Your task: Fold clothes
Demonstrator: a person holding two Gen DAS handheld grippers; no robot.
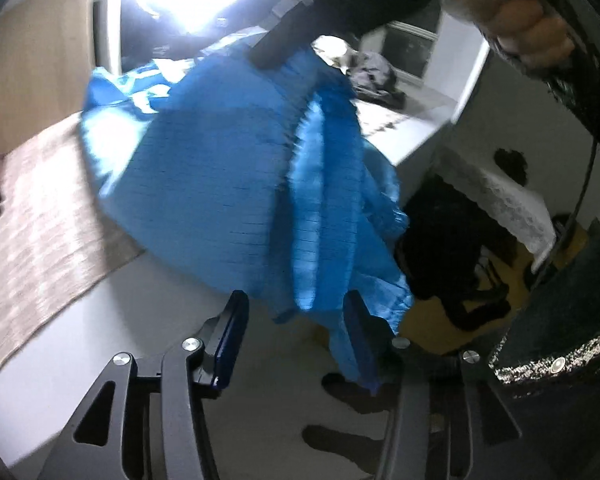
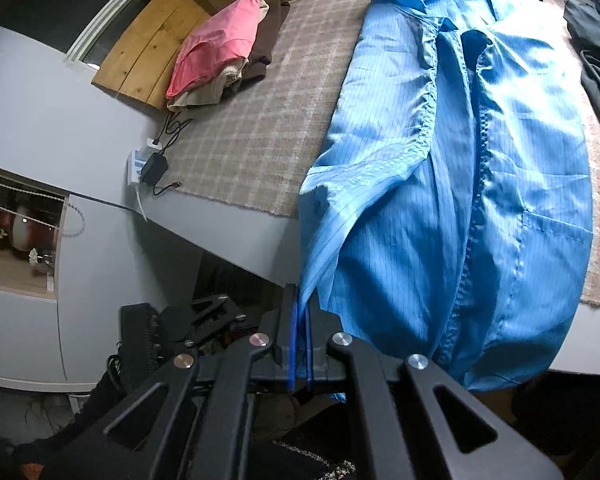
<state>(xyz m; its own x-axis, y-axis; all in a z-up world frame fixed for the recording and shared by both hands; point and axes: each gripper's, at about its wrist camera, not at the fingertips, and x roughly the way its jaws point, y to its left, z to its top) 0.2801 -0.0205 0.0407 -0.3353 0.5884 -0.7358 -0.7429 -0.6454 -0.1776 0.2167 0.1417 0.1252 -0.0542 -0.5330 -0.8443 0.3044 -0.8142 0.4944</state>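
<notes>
A shiny blue striped shirt lies lengthwise on the checked table cloth, its lower end hanging over the table's front edge. My right gripper is shut on the shirt's hem at that overhanging corner. In the left wrist view the shirt billows up in front of me, blurred, and the right gripper pinches its upper edge. My left gripper stands open below the cloth. A fold of blue fabric hangs down along the inside of its right finger.
A folded pile topped by a pink garment sits at the table's far left corner. A power strip with a charger lies on the left edge. A dark garment is at the right. A hand holds the right gripper's handle.
</notes>
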